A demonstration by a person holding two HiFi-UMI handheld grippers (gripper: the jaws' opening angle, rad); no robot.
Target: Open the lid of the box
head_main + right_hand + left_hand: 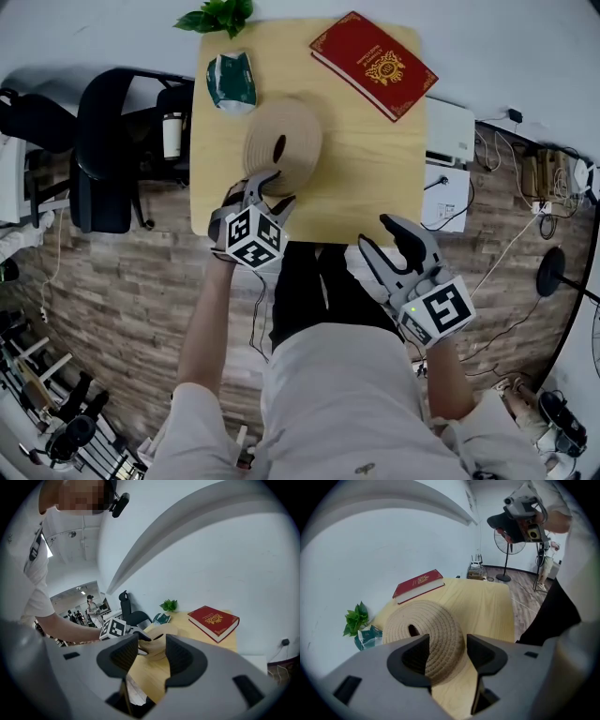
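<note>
On the pale wooden table, a little left of its middle, sits the round woven box, its lid still down, with a small dark hole in the top. The left tongs are at the box's 6 o'clock rim, tipped steeply down. They stand wide, and the near edge of the lid shows in the gap with nothing pressing on it. That looks like lining up for a bite on the rim, since the rim is the only part that sticks out enough to pinch.

The right tongs hang off the table's near edge at about 5 o'clock from the box. They are also apart and empty, aimed toward the box. My guess is that they wait there to steady the base once the lid lifts.

A red book lies at 1 o'clock, a green packet at 11 o'clock, and a leafy plant beyond it. All are well clear, so the lid has room to come up.
</note>
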